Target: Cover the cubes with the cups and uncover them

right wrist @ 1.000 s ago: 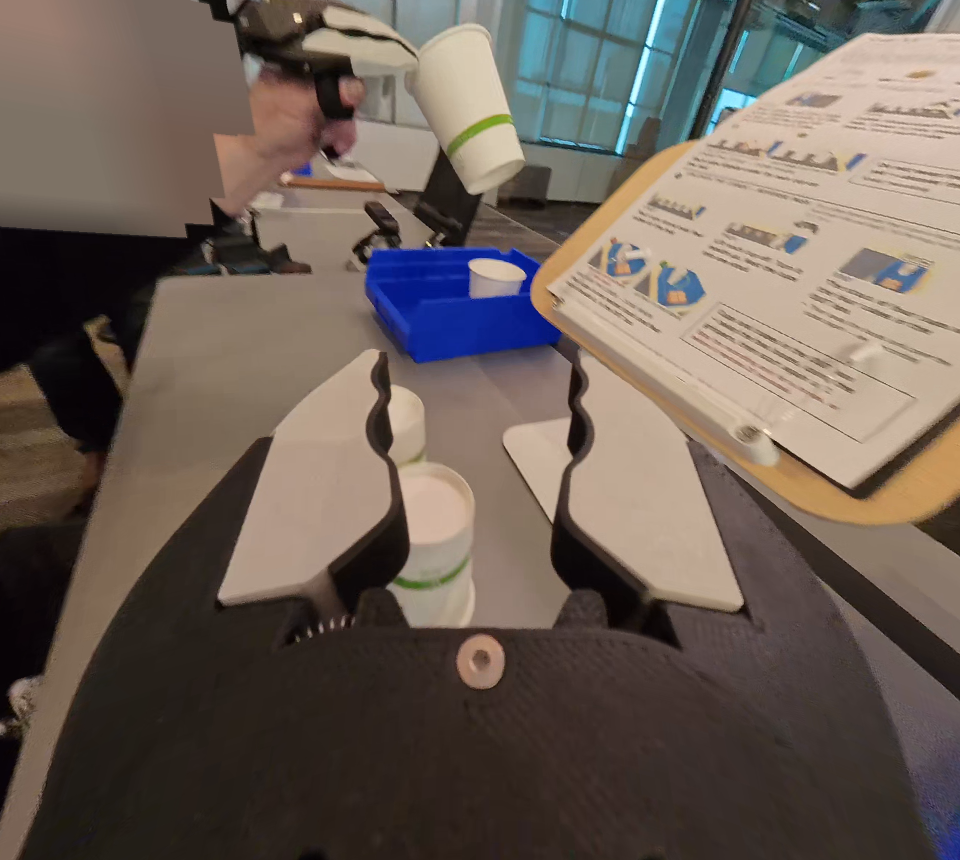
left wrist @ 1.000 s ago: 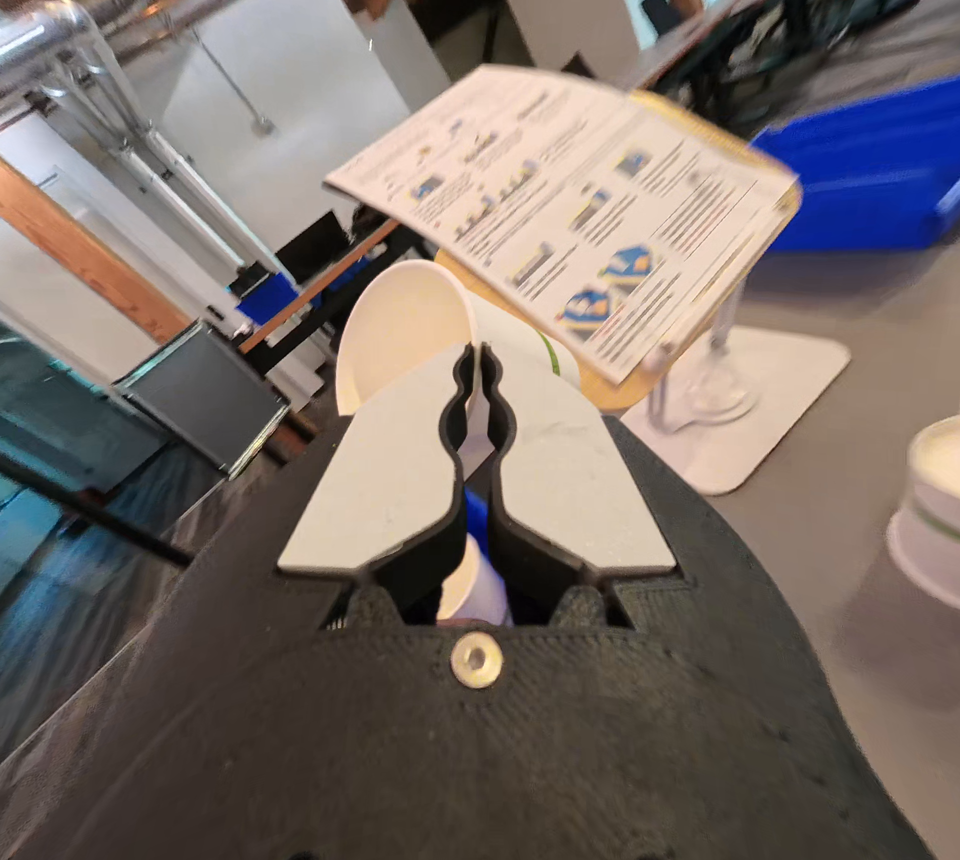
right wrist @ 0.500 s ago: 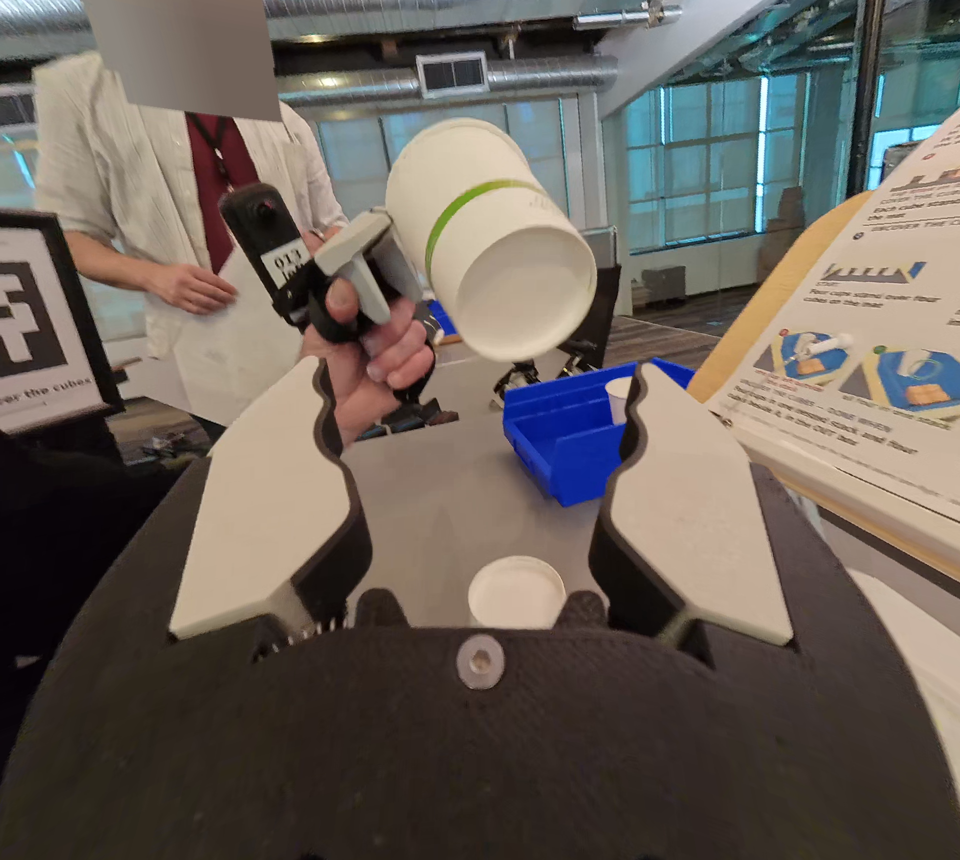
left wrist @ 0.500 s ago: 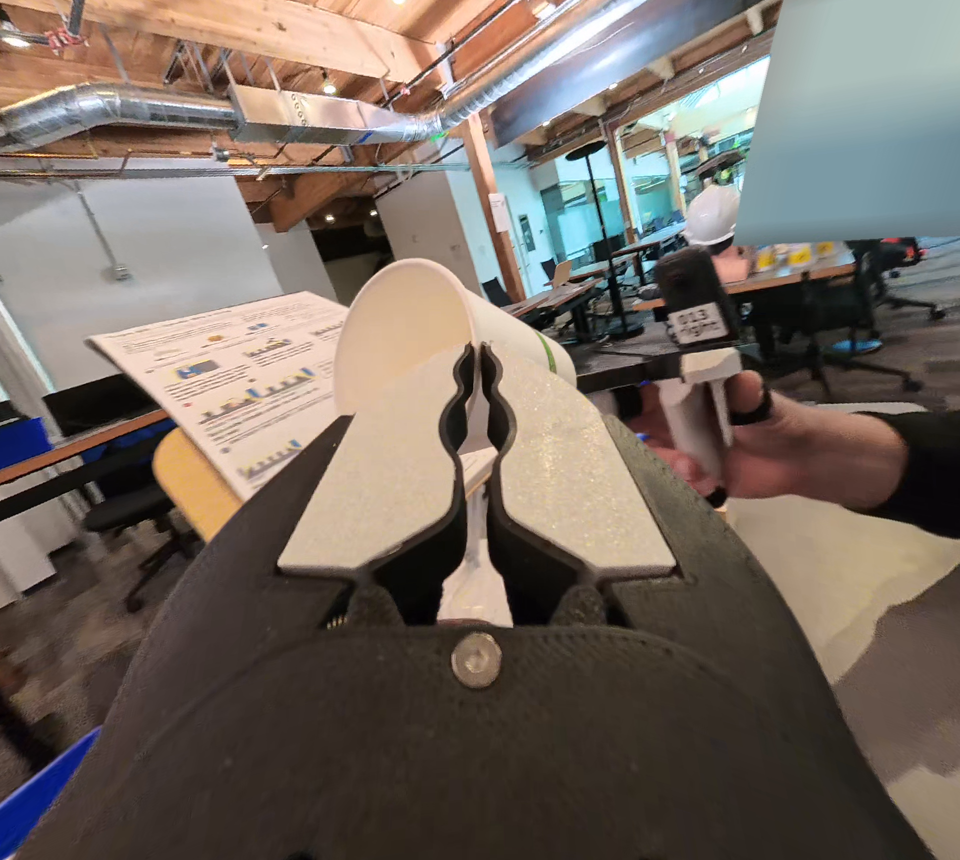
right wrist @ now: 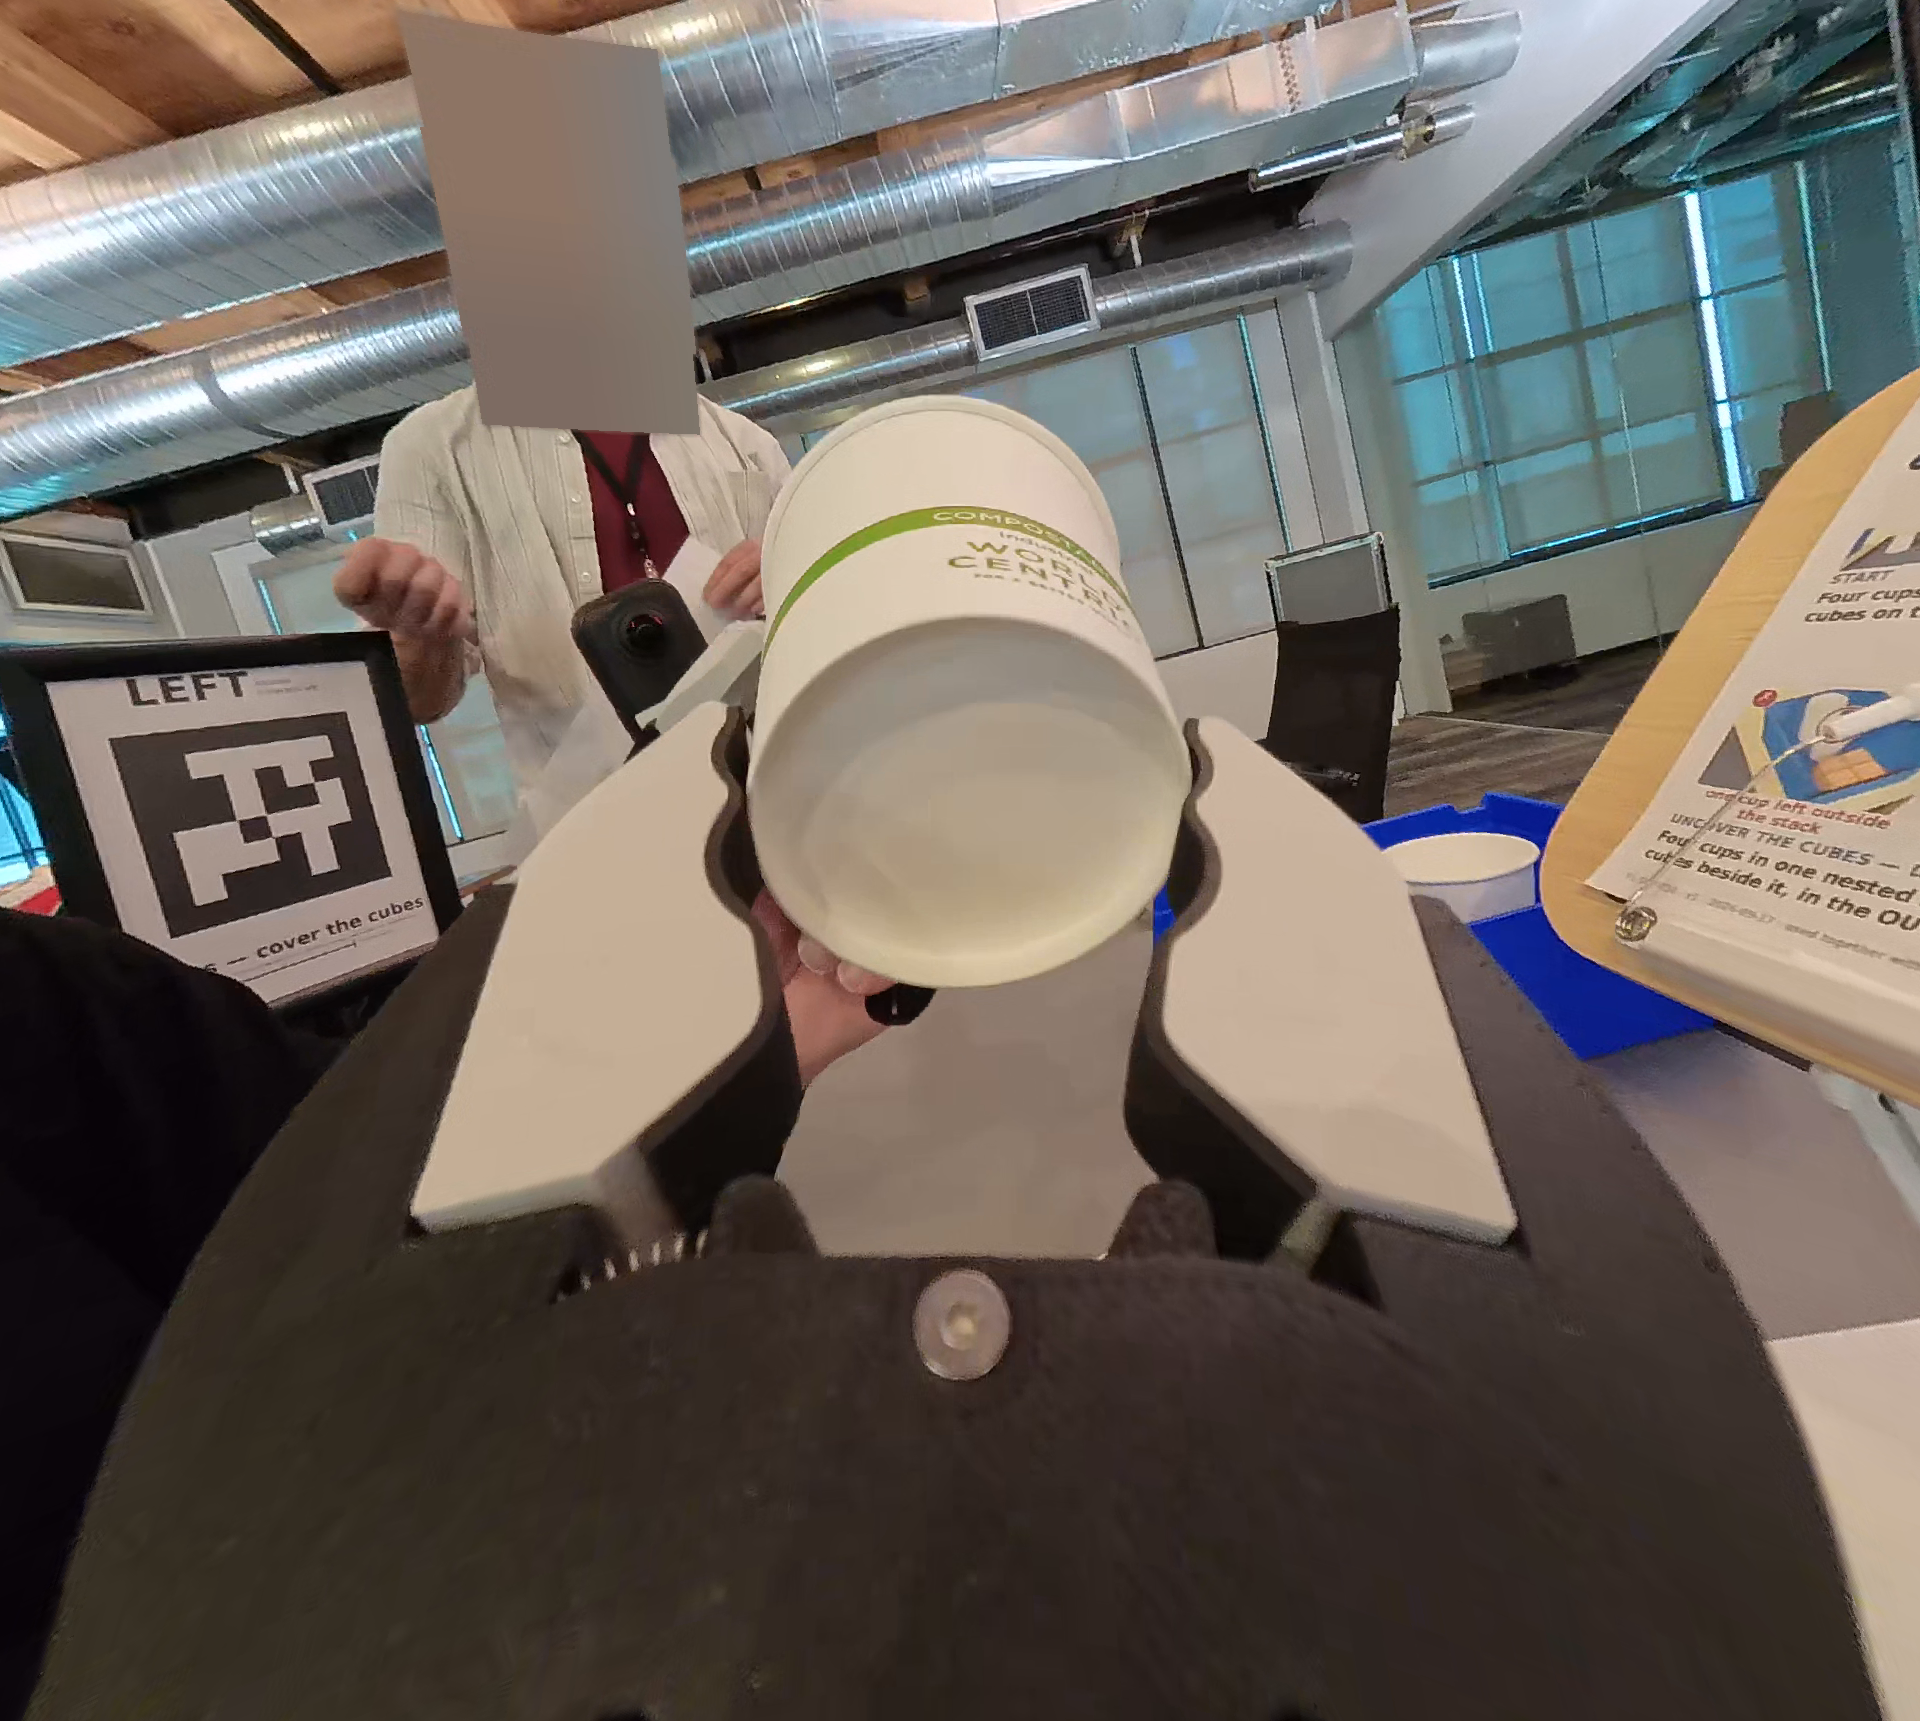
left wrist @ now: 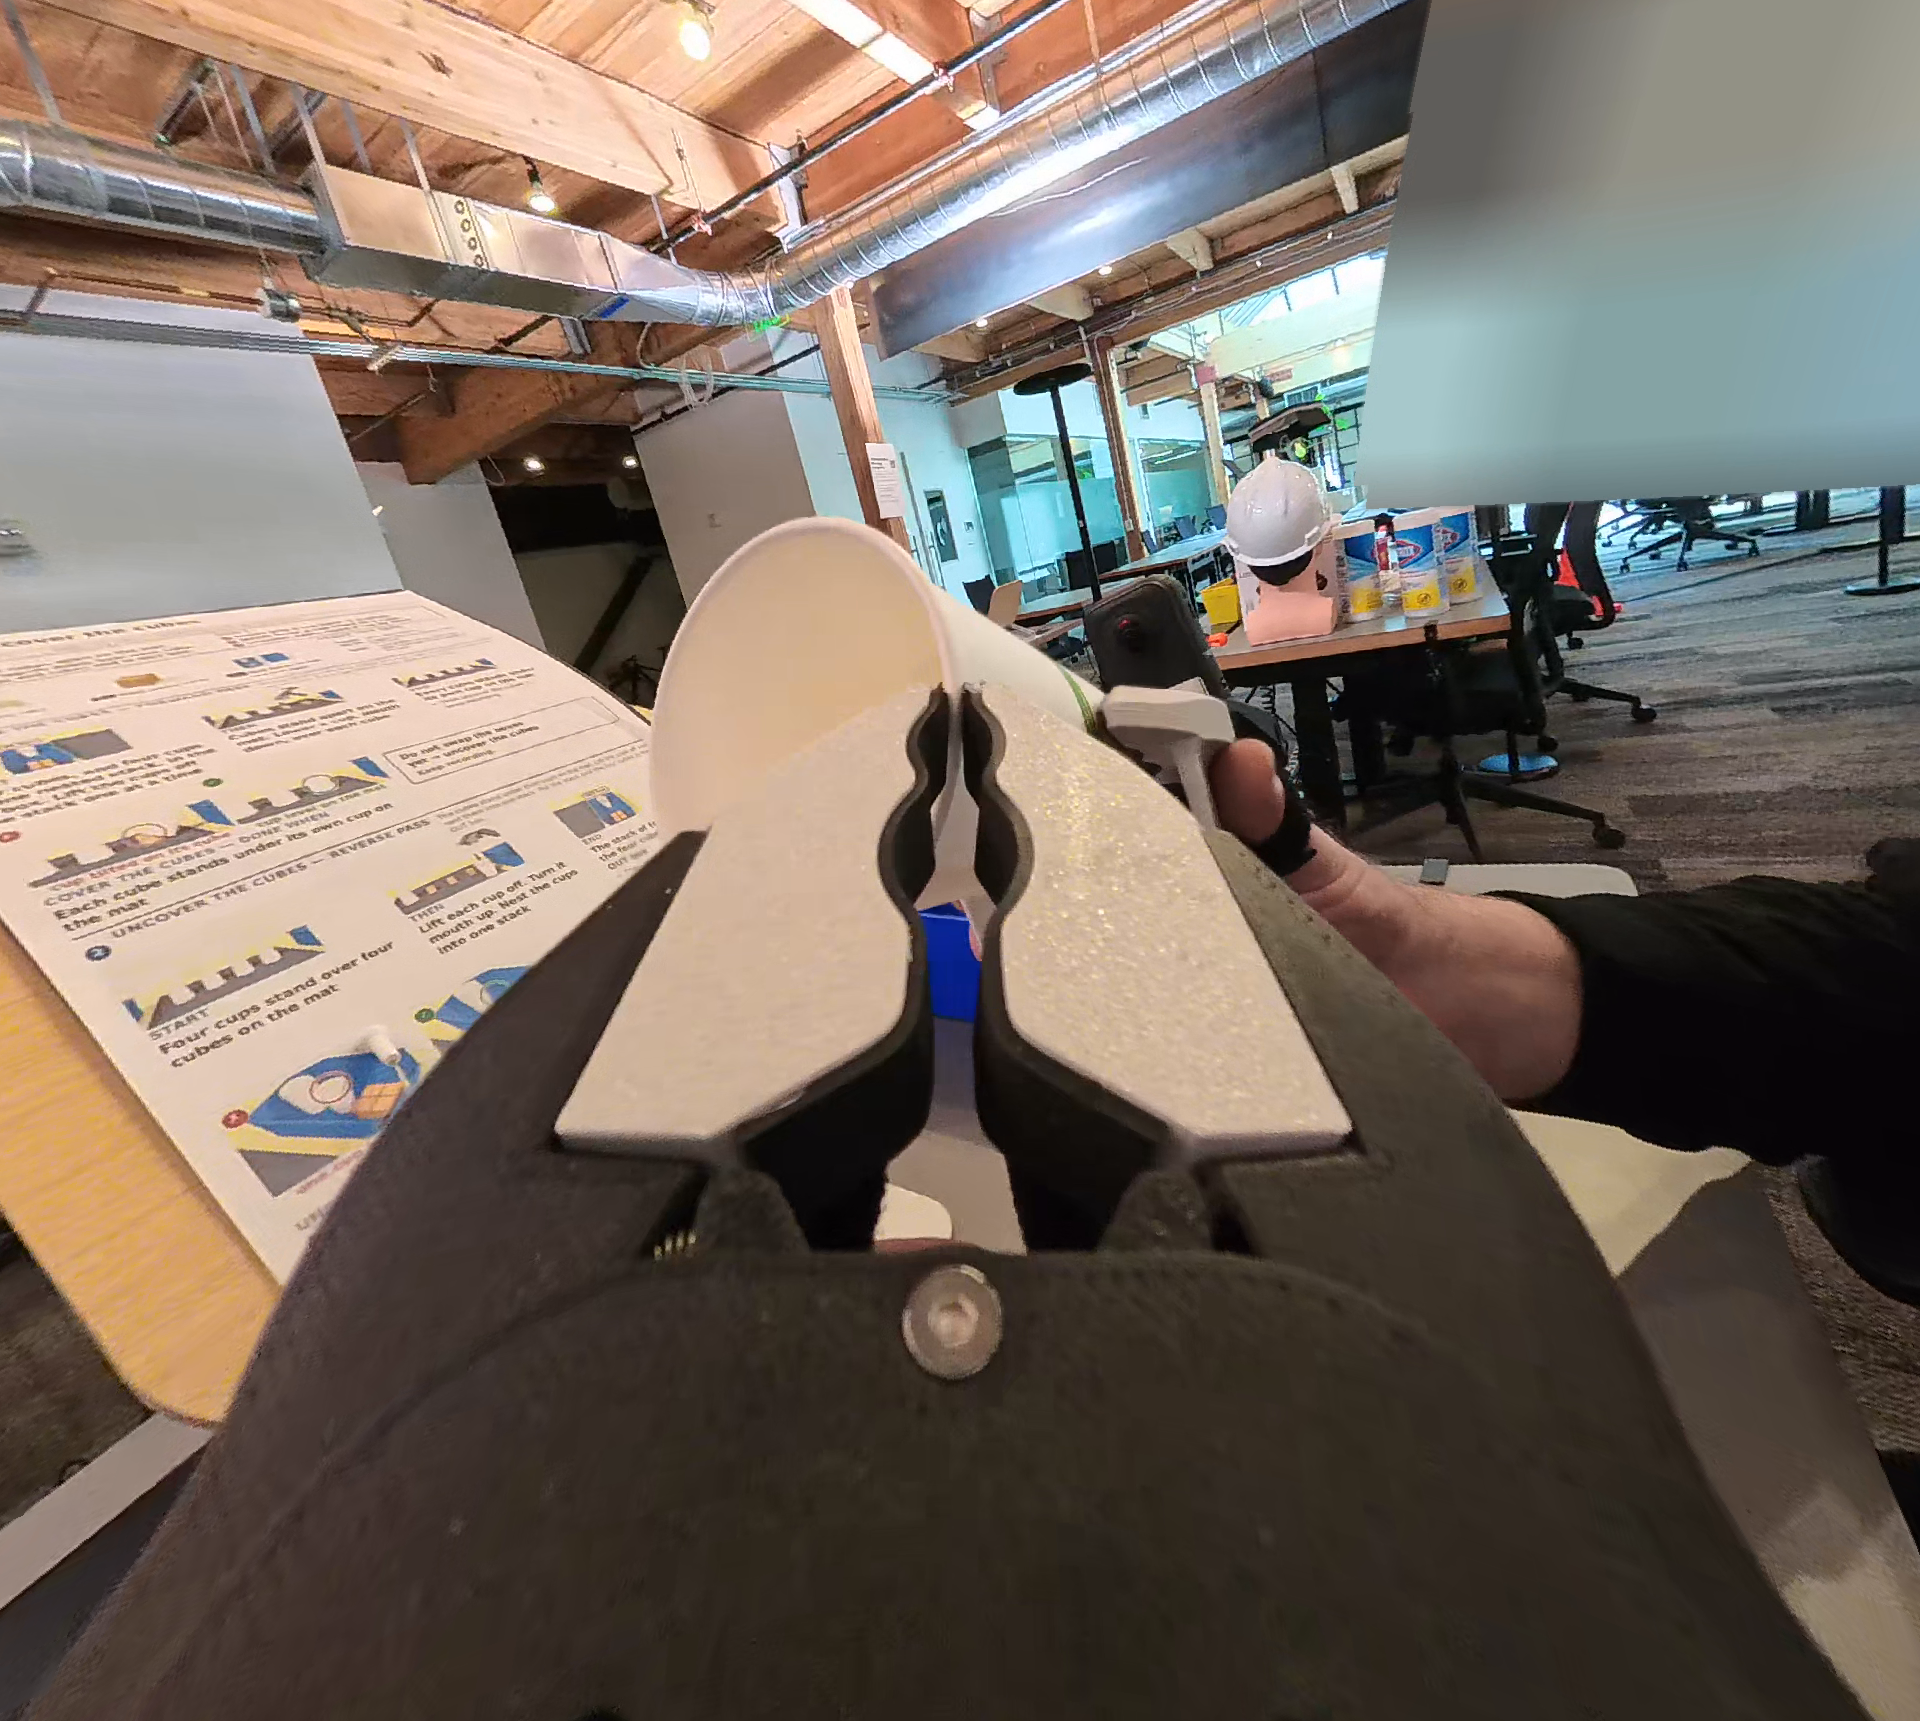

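**Paper cup held aloft between two grippers**

While the left gripper (left wrist: 956, 715) pinches the rim of a white paper cup (left wrist: 810, 663), its fingers (left wrist: 1122, 923) are drawn nearly together with only the thin cup wall between them. The cup is raised well above the desk (right wrist: 966, 1152), lying on its side with its open mouth turned toward the left wrist camera and its base turned toward the right one. In the right wrist view the same cup (right wrist: 956, 736), marked with a green band, sits between the tips of the right gripper (right wrist: 961, 767); those fingers (right wrist: 1320, 975) are spread wide on either side of the cup's base, and whether they touch it cannot be told. A hand (left wrist: 1423, 933) in a dark sleeve holds the right gripper's handle, seen past the cup in the left view.

Beside the cup stands a tilted wooden board carrying a printed instruction sheet (left wrist: 260, 840). A blue bin (right wrist: 1558, 975) rests on the desk to the right, with another white cup (right wrist: 1465, 861) inside it. A framed sign (right wrist: 239, 809) with a black-and-white square pattern stands at the left, and a person (right wrist: 540, 549) in a pale shirt stands behind it. No cubes are visible.
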Demonstrator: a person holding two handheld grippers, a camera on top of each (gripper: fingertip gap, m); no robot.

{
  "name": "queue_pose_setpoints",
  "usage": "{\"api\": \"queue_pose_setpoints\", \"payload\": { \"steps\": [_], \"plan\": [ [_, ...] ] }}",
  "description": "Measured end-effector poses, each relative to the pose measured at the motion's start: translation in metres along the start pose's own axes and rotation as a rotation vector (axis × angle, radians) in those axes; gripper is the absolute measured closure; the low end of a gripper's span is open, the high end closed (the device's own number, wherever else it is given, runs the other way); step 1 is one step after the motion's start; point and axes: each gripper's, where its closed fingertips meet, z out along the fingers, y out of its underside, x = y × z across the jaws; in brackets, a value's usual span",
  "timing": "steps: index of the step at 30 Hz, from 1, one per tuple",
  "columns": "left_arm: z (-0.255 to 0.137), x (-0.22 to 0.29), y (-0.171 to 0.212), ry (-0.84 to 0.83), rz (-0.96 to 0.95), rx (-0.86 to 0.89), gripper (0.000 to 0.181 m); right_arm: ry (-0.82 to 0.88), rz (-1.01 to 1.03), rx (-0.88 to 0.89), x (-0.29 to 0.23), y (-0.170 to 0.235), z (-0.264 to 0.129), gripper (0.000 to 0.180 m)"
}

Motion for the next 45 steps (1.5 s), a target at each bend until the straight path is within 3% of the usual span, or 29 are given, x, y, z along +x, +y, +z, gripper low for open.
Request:
{"api": "queue_pose_setpoints", "payload": {
  "steps": [7,11,12,19,28,37,45],
  "plan": [
    [0.004,0.004,0.003,0.027,0.0,-0.01,0.175,0.022,-0.024,-0.011,0.003,-0.011,-0.01,0.102],
    [-0.008,-0.009,-0.002,-0.013,0.045,-0.008,0.17,0.076,-0.098,-0.119,0.009,-0.024,-0.03,0.102],
    [-0.013,-0.012,-0.001,-0.015,0.06,-0.024,0.18,0.095,-0.127,-0.169,0.01,-0.027,-0.037,0.102],
    [-0.039,-0.036,0.018,-0.085,0.087,-0.152,0.181,0.213,-0.34,-0.684,0.017,-0.027,-0.095,0.102],
    [-0.049,-0.046,0.043,-0.122,0.081,-0.24,0.181,0.302,-0.381,-1.232,0.026,0.002,-0.156,0.102],
    [-0.052,-0.046,0.053,-0.13,0.1,-0.279,0.181,0.303,-0.289,-1.582,0.04,0.059,-0.187,0.101],
    [-0.055,-0.046,0.056,-0.13,0.102,-0.293,0.181,0.28,-0.243,-1.716,0.049,0.092,-0.195,0.101]
  ]
}}
